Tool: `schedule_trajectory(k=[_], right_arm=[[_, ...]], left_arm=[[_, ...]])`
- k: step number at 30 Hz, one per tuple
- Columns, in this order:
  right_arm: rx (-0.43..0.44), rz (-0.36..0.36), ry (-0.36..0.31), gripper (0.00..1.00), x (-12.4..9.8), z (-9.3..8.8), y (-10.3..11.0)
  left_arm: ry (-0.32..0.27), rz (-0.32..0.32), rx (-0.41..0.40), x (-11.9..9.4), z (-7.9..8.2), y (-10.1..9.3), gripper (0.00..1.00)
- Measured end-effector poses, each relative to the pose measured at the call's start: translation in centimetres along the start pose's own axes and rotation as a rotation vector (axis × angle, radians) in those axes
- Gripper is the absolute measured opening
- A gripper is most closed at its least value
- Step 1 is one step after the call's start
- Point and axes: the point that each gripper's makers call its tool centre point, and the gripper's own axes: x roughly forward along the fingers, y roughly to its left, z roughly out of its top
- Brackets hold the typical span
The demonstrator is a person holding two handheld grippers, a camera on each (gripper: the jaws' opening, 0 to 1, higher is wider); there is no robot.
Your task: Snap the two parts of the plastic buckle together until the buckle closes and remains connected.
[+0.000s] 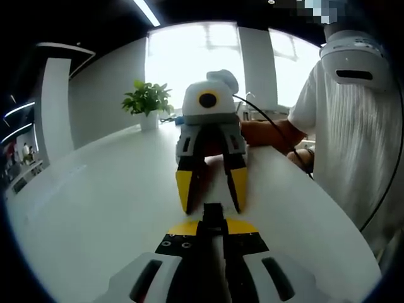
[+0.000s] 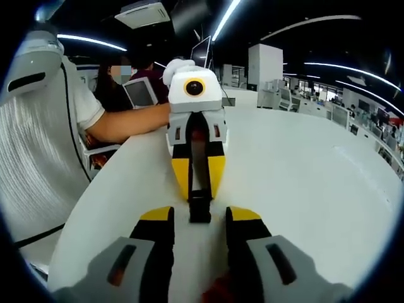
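Black plastic buckle (image 2: 200, 206) sits out in the middle of the white tabletop (image 2: 303, 177), caught between both tools. Left tool (image 1: 211, 218) is clamped on one end. Right tool (image 2: 199, 221) stands spread, its jaws either side of the other end.

Buckle (image 1: 213, 218) ends hidden between both grippers' jaws; person (image 1: 353, 126) cut off by the edge.

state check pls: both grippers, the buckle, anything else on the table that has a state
left gripper: shut on the buckle, jaws pinched on its far end.
right gripper: jaws apart around the buckle's other end; whether they touch it can't be told.
buckle: black, held above the white table between the two facing grippers; latched or not can't be told.
potted plant: upright at the table's far edge.
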Motion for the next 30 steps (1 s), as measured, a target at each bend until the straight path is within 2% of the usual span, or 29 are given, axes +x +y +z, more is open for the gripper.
schedule_trajectory(k=[6,13,22,30], right_arm=[[0.006,-0.011,-0.011,0.31,-0.3,0.1,-0.1],[0.061,-0.050,-0.080,0.30,-1.7,1.2,-0.7],[0.067,-0.103,-0.014,0.28,-2.4,1.3,-1.2],[0.093,-0.143,-0.021,0.26,-3.1,1.1,-0.9]], left_arm=[[0.010,0.000,0.007,0.0,0.0,0.0,0.11],[0.021,-0.001,0.001,-0.1,0.0,0.4,0.11],[0.066,0.006,0.022,-0.3,0.1,0.8,0.11],[0.112,0.028,0.038,-0.6,0.1,1.4,0.11]])
